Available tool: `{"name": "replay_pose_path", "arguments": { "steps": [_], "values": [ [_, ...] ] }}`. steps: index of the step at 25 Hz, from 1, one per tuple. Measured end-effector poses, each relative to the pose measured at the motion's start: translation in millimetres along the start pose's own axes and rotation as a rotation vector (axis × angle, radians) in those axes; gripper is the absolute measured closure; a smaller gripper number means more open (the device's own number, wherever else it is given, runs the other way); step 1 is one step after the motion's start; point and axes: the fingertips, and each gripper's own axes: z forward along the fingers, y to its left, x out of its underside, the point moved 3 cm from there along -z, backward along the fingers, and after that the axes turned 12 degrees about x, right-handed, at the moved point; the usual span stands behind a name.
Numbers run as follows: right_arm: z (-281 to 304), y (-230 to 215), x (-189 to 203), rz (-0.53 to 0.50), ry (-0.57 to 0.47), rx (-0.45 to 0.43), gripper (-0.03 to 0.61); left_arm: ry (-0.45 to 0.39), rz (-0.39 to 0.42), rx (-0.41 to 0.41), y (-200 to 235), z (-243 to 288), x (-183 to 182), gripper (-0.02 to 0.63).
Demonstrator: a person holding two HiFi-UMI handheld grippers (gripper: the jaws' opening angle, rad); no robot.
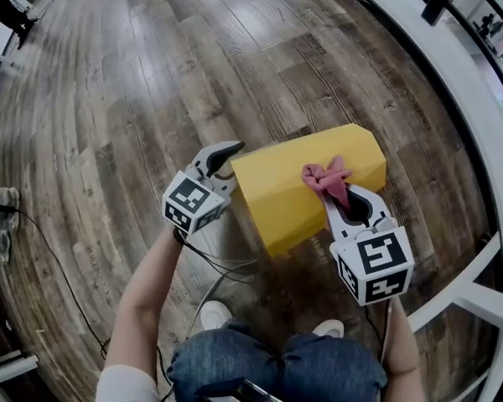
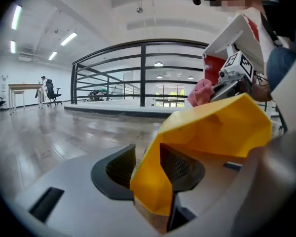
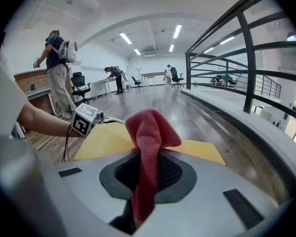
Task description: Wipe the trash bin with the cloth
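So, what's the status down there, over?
Left gripper open, bin edge between its jaws. Right gripper shut on cloth, over the bin. Nothing blocking.

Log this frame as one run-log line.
left gripper: open, trash bin edge between jaws | right gripper: shut on cloth | cloth: on trash bin's upper face | trash bin: on floor

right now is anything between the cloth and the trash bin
Nothing visible. The pink cloth, clamped in the right gripper, sits directly over the yellow trash bin, on its upper side. The left gripper straddles the bin's wall at the other side, out of the way.
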Motion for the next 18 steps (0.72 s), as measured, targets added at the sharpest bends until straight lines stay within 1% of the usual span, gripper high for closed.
{"name": "replay_pose_path", "arguments": {
  "steps": [2, 3, 4, 5, 6, 8, 11, 13, 14, 16, 17, 18],
  "values": [
    [4.6, -0.3, -4.4, 0.004, -0.016, 0.001, 0.528, 0.029, -0.033, -0.022, 3.5, -15.7, 16.3, 0.476],
    [6.4, -0.7, -7.0, 0.011, -0.021, 0.000, 0.528, 0.031, -0.064, -0.037, 5.1, -26.4, 23.2, 0.476],
    [7.9, -0.7, -9.0, 0.022, -0.025, 0.000, 0.528, 0.019, -0.115, -0.054, 5.6, -39.3, 28.9, 0.476],
    [9.1, -0.6, -10.2, 0.033, -0.029, 0.001, 0.528, -0.011, -0.191, -0.068, 3.4, -53.3, 32.4, 0.476],
    [9.8, -0.4, -10.6, 0.041, -0.033, 0.004, 0.528, -0.056, -0.285, -0.073, -2.6, -66.3, 33.1, 0.476],
    [10.6, -1.0, -11.4, 0.041, -0.044, 0.017, 0.528, -0.133, -0.475, -0.051, -26.8, -80.7, 25.3, 0.476],
    [11.2, -0.6, -14.0, 0.034, -0.059, 0.036, 0.528, -0.160, -0.697, 0.005, -74.0, -75.7, 4.4, 0.476],
    [11.7, -0.4, -16.2, 0.040, -0.071, 0.042, 0.528, -0.185, -0.812, 0.016, -94.4, -67.5, -7.9, 0.472],
    [11.8, -1.5, -17.4, 0.038, -0.076, 0.051, 0.528, -0.198, -0.845, 0.017, -100.8, -63.6, -13.2, 0.449],
    [12.3, -4.0, -18.5, 0.013, -0.078, 0.077, 0.528, -0.201, -0.865, 0.033, -109.6, -59.5, -19.5, 0.446],
    [12.8, -4.2, -18.1, -0.002, -0.075, 0.084, 0.528, -0.192, -0.868, 0.056, -113.7, -60.2, -20.7, 0.441],
    [13.1, -3.8, -17.7, -0.009, -0.072, 0.084, 0.528, -0.181, -0.876, 0.088, -118.1, -62.7, -21.6, 0.413]
  ]
}}
